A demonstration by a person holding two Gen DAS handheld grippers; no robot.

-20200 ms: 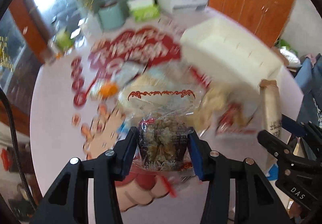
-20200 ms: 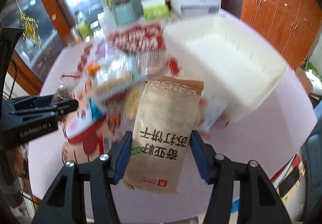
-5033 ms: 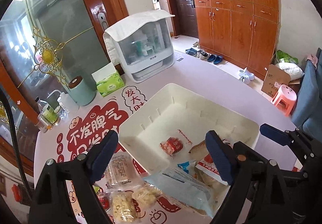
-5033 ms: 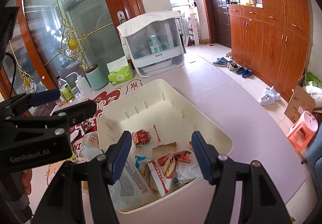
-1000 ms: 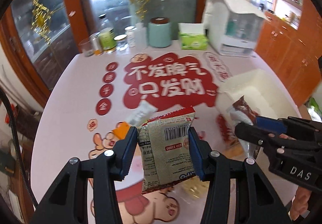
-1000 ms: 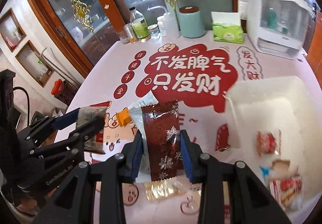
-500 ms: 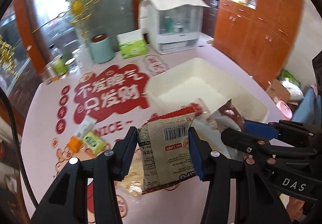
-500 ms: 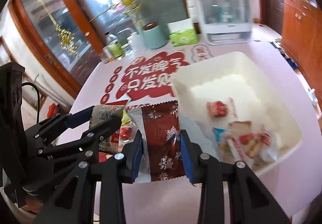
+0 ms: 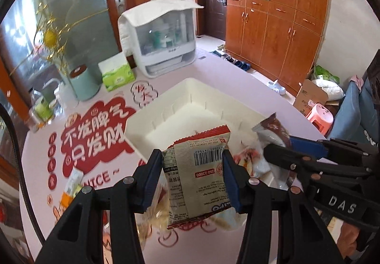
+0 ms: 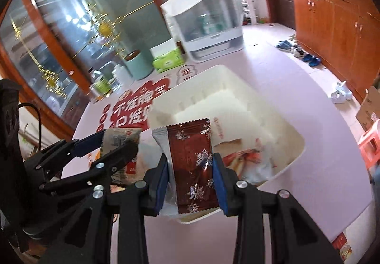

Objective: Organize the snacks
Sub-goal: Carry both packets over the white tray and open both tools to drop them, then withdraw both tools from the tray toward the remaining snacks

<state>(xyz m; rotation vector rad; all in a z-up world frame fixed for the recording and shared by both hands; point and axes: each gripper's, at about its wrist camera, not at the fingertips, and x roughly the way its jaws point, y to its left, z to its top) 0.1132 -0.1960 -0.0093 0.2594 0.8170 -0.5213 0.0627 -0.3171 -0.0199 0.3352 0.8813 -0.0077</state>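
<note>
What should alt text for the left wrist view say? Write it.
The left gripper holds a barcoded snack packet in its jaws above a white bin on a pink table; the right gripper, beside it, holds a brown packet.

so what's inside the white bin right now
The bin holds a few snack packets at its near end; the far end looks bare. The brown packet in the right tongs hides part of the near corner.
</note>
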